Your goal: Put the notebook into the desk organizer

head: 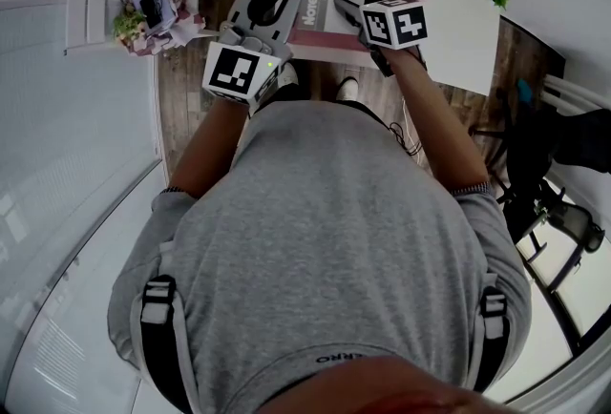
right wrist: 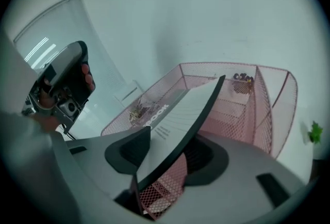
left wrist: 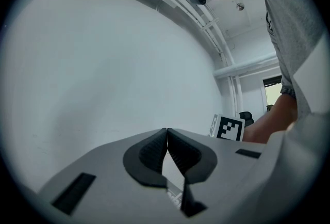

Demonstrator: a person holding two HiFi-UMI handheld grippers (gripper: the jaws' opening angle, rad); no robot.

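Looks nearly done, only withdrawal left: grey paper notebook (right wrist: 180,107) in pink wire-mesh desk organizer (right wrist: 242,120), right gripper (right wrist: 167,153) slack around it, left gripper (left wrist: 167,134) clenched empty.

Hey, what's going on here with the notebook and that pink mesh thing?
A person with a gripper in each hand is putting a notebook into a pink mesh desk organizer. The notebook sits tilted inside the organizer, its near end between the jaws of the right gripper, which stand apart and do not seem to clamp it. The left gripper is shut and empty, held beside the organizer.
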